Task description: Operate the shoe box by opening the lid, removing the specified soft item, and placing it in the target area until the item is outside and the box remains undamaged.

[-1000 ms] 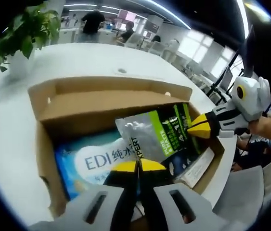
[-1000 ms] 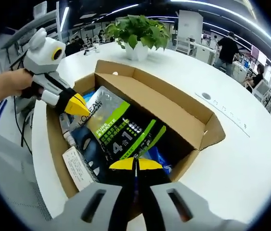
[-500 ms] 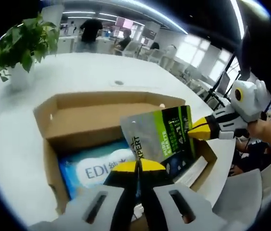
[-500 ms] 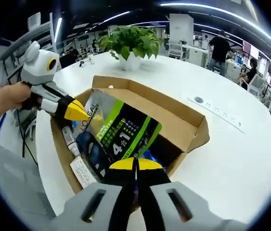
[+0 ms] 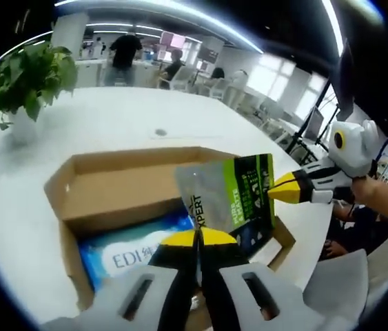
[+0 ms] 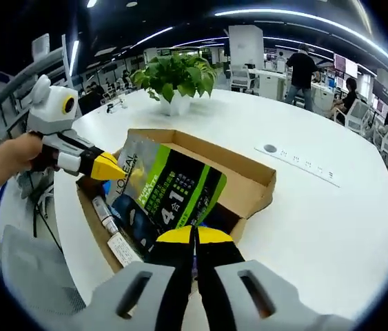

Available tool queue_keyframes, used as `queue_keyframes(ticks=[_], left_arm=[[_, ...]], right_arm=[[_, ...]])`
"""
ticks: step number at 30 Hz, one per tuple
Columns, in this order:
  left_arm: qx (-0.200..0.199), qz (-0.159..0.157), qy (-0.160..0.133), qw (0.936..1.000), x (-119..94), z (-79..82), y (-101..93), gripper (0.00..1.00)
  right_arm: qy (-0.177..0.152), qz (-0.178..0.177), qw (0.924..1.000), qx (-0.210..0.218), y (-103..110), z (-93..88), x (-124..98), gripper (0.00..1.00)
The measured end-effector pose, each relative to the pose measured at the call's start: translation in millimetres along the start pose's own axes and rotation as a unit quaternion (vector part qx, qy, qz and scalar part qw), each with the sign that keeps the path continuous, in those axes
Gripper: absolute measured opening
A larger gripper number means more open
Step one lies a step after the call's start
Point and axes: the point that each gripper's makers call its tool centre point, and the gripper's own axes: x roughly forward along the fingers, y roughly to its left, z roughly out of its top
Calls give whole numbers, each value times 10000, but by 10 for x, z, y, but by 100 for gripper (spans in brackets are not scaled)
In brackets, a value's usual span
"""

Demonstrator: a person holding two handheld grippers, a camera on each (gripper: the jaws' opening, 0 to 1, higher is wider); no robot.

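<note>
Left tool: my left tool (image 5: 198, 238) had its yellow tips pressed together on the lower edge of the green-and-silver pouch (image 5: 231, 195); in the right gripper view it came in from the left (image 6: 111, 167), gripping the pouch's upper corner.
Right tool: my right tool (image 6: 194, 236) was likewise clamped on the opposite end of the pouch (image 6: 169, 193); in the left gripper view its tips (image 5: 281, 187) met the pouch's right edge.
Pouch position: I had it held between both tools, tilted, above the open cardboard box (image 5: 121, 186), partly over the box interior, not yet past the walls.
Long axis: it ran from one tool to the other, so both hands were equally near, one at each end.
Deciding relation: I judged the bare white tabletop (image 6: 318, 221) beyond the box wall to be the place to carry it; the pouch had to go sideways over the rim without dragging the cardboard.
Left gripper view extra: it showed a blue wipes pack (image 5: 128, 245) lying on the box floor.
Right gripper view extra: it showed a small tube (image 6: 105, 210) and a white carton (image 6: 126, 252) by the near wall, plus the potted plant (image 6: 174, 79) on the tabletop behind the box (image 6: 249, 181).
</note>
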Motion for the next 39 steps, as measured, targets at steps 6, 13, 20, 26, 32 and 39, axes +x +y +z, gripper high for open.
queue_keyframes(ticks=[6,13,20,26,32,39], left_arm=[[8,-70,-5,10000,55,34,-130,0],[53,-172,-6,9998,159,76,-304,0],[100,-301,51,9995,288,81,-462,0],[102,-400,66,9991,395,113,-596,0],[132,-533,76,9985,507,155,-758,0],[140,-647,111,9977,652,181,-898,0]], right_arm=[[-29,-97,9999,94,-86,-2,-123,0],[-42,-229,9995,231,-231,-35,-263,0],[-3,-380,9986,355,-394,-103,-389,0],[1,-509,9977,456,-547,-148,-497,0],[30,-633,9967,507,-696,-206,-600,0],[85,-781,9955,532,-861,-263,-692,0]])
